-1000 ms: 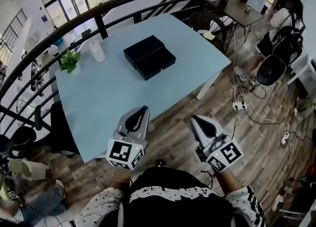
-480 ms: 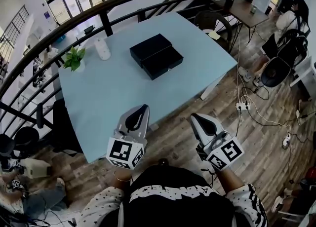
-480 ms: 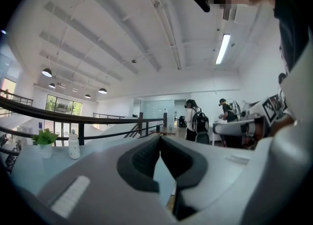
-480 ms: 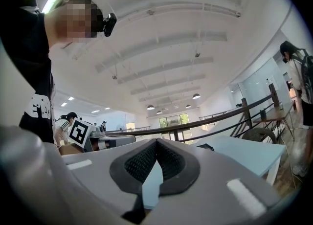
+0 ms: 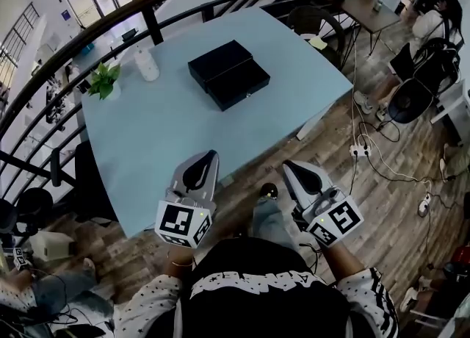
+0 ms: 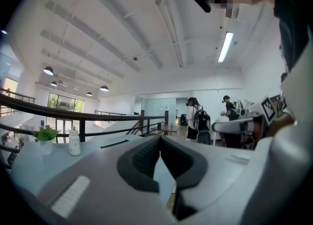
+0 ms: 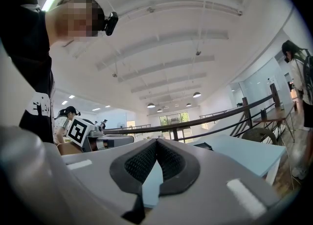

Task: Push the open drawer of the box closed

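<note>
While the black box (image 5: 217, 60) sits far back on the light-blue table (image 5: 161, 134), its drawer (image 5: 241, 85) open toward the near side, the left gripper (image 5: 208, 156) and right gripper (image 5: 288, 165) hang at the table's near edge, well apart from it, each with jaws pressed together on nothing.

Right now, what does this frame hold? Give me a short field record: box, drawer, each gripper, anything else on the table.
box: black box on the blue table
drawer: drawer open, pulled out toward the near side
left: left gripper shut, empty, far from the box
right: right gripper shut, empty, far from the box
also: potted plant, white bottle
</note>
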`<action>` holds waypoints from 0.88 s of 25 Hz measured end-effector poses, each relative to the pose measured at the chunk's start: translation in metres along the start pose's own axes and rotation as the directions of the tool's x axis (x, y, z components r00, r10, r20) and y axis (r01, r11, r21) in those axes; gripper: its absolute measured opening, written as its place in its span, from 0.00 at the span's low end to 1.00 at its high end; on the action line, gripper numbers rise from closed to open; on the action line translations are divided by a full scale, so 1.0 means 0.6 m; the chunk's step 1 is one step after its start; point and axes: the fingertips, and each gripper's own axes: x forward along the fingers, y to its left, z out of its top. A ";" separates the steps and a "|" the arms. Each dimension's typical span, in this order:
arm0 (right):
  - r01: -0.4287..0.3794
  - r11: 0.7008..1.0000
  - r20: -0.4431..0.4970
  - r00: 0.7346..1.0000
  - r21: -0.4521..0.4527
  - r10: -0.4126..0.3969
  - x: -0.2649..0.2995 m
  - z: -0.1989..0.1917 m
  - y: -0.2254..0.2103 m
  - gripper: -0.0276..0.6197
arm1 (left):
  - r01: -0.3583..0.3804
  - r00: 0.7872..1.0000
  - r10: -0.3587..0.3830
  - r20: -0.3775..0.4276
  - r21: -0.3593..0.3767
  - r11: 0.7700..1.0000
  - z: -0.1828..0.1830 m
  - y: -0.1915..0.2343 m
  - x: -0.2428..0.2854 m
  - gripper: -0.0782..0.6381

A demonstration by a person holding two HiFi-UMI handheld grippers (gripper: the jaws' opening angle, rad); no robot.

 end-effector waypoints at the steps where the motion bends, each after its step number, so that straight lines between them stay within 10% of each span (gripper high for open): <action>1: -0.005 1.000 -0.001 1.000 0.001 0.005 0.005 0.000 -0.008 0.03 | -0.006 1.000 0.006 -0.002 0.001 1.000 0.000 0.003 0.006 0.11; 22: -0.110 0.994 -0.010 0.994 0.022 0.111 0.139 -0.006 -0.179 0.03 | -0.153 0.988 0.153 -0.036 0.005 0.988 -0.005 0.084 0.168 0.11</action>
